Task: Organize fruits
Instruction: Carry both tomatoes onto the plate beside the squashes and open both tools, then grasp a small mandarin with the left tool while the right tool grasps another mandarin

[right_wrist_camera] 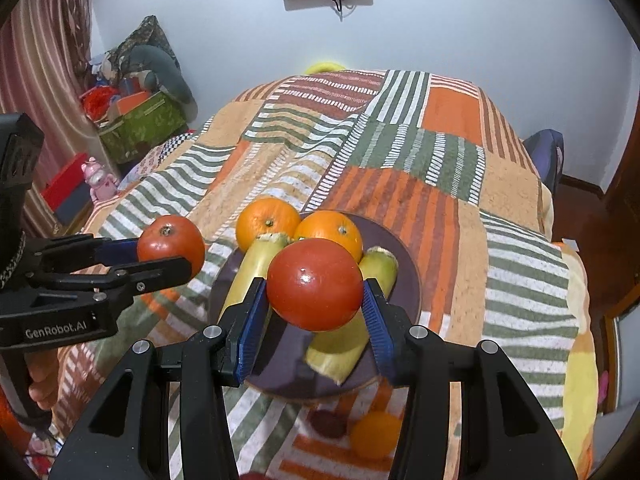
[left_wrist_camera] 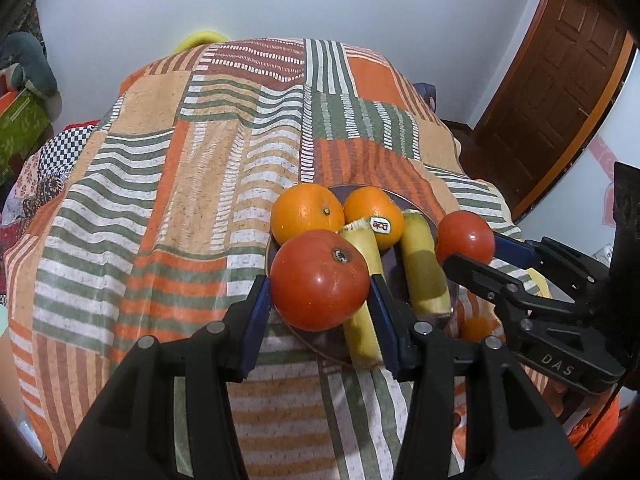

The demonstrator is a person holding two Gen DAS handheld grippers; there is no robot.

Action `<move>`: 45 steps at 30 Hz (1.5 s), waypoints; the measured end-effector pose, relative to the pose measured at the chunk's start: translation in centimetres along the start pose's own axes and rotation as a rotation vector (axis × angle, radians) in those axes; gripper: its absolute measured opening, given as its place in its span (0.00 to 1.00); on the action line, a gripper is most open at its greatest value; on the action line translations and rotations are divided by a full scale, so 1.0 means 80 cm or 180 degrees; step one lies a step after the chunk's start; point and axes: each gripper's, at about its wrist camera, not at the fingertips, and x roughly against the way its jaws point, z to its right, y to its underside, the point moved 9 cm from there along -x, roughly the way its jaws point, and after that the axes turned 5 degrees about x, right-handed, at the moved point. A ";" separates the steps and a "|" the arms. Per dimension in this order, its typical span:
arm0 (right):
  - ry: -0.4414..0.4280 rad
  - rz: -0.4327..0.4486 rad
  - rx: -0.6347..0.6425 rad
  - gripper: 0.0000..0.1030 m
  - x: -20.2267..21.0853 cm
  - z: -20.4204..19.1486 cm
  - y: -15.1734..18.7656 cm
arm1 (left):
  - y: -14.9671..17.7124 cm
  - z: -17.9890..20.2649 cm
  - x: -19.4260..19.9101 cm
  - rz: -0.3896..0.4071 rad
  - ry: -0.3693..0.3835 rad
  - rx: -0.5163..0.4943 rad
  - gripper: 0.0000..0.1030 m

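Note:
My left gripper (left_wrist_camera: pixel 320 284) is shut on a red tomato (left_wrist_camera: pixel 320 280), held above the near edge of a dark plate (left_wrist_camera: pixel 316 346). My right gripper (right_wrist_camera: pixel 314 286) is shut on a second red tomato (right_wrist_camera: pixel 316 284) over the same plate (right_wrist_camera: pixel 404 280). Each gripper shows in the other's view: the right gripper (left_wrist_camera: pixel 472 248) with its tomato (left_wrist_camera: pixel 464 238), the left gripper (right_wrist_camera: pixel 164 256) with its tomato (right_wrist_camera: pixel 170 244). On the plate lie two oranges (right_wrist_camera: pixel 266 222) (right_wrist_camera: pixel 332 232) and two yellow-green banana pieces (right_wrist_camera: pixel 256 268) (right_wrist_camera: pixel 344 348).
The plate rests on a bed covered by a striped orange, green and white cloth (right_wrist_camera: pixel 400 152). A small orange (right_wrist_camera: pixel 376 434) and a dark red fruit (right_wrist_camera: pixel 328 424) lie on the cloth in front of the plate. Boxes and soft toys (right_wrist_camera: pixel 140 120) stand far left; a wooden door (left_wrist_camera: pixel 560 92) is at right.

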 end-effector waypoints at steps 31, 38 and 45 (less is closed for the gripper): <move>-0.0070 -0.0261 0.0034 0.45 -0.045 -0.004 0.008 | 0.013 -0.005 -0.038 -0.0206 -0.0026 -0.0027 0.49; -0.0013 -0.0139 0.0013 0.46 -0.008 0.000 0.005 | 0.014 -0.010 0.004 -0.0050 -0.0034 0.0008 0.49; 0.0072 0.0019 0.0013 0.50 0.041 -0.002 0.009 | 0.026 -0.013 0.061 0.0111 -0.0091 -0.0013 0.49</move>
